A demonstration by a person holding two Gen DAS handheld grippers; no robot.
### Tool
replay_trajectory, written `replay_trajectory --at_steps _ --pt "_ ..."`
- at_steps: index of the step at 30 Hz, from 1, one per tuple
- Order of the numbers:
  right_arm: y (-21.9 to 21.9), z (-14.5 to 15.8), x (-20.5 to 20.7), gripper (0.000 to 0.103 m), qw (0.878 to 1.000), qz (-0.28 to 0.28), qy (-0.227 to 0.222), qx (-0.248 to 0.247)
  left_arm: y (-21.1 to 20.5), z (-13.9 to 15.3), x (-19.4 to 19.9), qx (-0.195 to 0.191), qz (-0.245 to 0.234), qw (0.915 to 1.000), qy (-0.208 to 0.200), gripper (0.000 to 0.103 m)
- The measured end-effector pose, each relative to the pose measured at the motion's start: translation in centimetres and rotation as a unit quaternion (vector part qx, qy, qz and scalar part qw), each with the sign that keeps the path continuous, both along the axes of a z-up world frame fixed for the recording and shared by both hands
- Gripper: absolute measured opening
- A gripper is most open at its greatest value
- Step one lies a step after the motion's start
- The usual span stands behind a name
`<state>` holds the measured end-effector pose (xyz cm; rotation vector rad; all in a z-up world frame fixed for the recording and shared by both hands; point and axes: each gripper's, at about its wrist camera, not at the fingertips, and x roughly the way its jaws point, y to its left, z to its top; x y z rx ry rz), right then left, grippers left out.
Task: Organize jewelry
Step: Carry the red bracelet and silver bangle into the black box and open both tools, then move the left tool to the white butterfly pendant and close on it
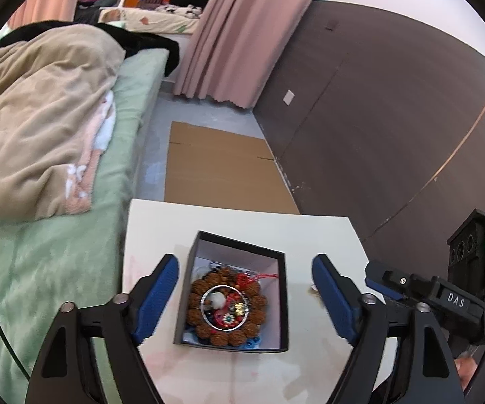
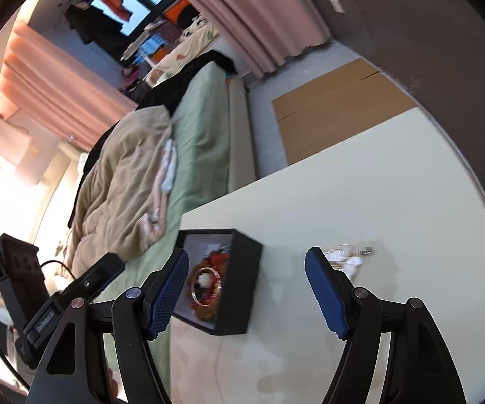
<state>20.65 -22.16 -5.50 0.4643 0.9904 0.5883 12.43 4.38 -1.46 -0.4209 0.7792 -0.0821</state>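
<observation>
A black open box sits on the white table. Inside it lie a brown bead bracelet, a silver bangle and red corded pieces. My left gripper is open and empty, its blue fingers either side of the box, above it. In the right wrist view the box is between the fingers, toward the left one, and my right gripper is open and empty. A small silvery and white jewelry piece lies on the table just beyond the right finger. The right gripper's body shows at the right of the left wrist view.
A bed with a green sheet and a beige blanket runs along the table's left side. Flat cardboard lies on the floor beyond the table. A dark wall and pink curtain stand to the right and behind.
</observation>
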Motion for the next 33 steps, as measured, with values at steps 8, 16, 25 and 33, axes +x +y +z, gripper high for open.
replay_trajectory --at_steps 8,16,25,33 --pt "-3.4 1.7 -1.3 0.073 0.997 -0.056 -0.051 0.002 -2.3 0.0 -0.2 0.023 -0.012 0.9997 -0.002 0.098" --pt "-5.2 3.9 -2.6 0.083 0.989 -0.081 -0.124 -0.021 -5.1 0.1 -0.1 0.046 -0.033 0.9982 -0.018 0.102" --pt "-8.3 3.8 -1.8 0.086 0.986 -0.114 -0.116 -0.031 -8.3 0.2 0.0 0.059 -0.081 0.9946 -0.028 0.102" --pt "-9.7 3.8 -1.3 0.086 0.985 -0.131 -0.102 -0.045 -10.5 -0.2 0.5 0.094 -0.098 0.9903 -0.026 0.102"
